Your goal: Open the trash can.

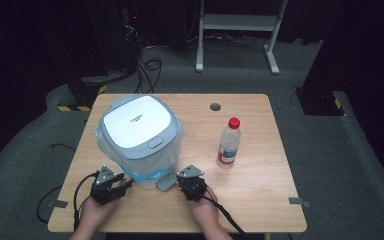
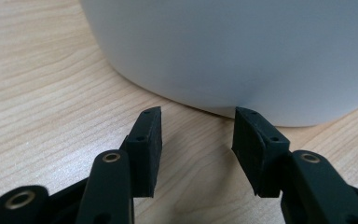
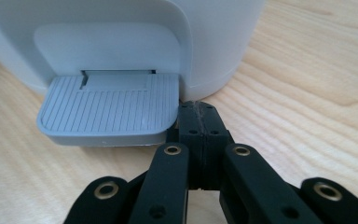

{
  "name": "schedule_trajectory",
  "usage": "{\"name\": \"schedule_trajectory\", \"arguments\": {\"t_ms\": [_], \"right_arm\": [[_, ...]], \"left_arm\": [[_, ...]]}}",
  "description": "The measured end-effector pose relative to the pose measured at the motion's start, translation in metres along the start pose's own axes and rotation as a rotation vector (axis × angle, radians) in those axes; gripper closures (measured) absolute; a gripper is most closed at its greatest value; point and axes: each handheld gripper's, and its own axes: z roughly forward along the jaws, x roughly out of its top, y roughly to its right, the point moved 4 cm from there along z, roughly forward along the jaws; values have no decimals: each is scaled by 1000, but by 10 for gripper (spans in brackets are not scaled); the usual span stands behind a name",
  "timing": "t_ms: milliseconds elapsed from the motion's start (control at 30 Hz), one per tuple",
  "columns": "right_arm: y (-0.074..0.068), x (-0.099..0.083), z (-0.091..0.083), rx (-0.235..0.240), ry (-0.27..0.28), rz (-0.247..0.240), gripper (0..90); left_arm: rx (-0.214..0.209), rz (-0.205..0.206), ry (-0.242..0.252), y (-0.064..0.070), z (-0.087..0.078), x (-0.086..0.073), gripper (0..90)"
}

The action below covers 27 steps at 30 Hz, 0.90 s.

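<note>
A small pedal bin (image 1: 140, 137) with a grey-blue lid and a plastic liner stands on the left half of the wooden table (image 1: 260, 185). Its ribbed grey foot pedal (image 3: 109, 109) sticks out at the front (image 1: 165, 182). My right gripper (image 1: 182, 181) is shut with nothing between its jaws, its tip (image 3: 199, 108) just beside the pedal's right edge, close to the bin's base. My left gripper (image 1: 125, 184) is open, its jaws (image 2: 196, 122) apart and close to the bin's white lower wall (image 2: 223, 51).
A clear water bottle (image 1: 229, 143) with a red cap stands upright right of the bin. A round cable hole (image 1: 215, 106) sits near the table's far edge. Cables trail from both grippers over the near edge. Bare table stretches to the right.
</note>
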Motion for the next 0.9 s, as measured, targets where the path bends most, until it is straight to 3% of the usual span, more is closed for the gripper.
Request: {"name": "schedule_trajectory", "arguments": {"t_ms": [167,400,900], "right_arm": [[-9,-3,0,14,-17,-2,900],[-26,-6,-3,43,-12,-44,900],[-44,-7,-5,80,-14,-61,900]], "left_arm": [[24,-2,-8,-1,2,0,536],[44,-1,-6,-2,3,2,544],[45,20,-11,0,4,2,539]]}}
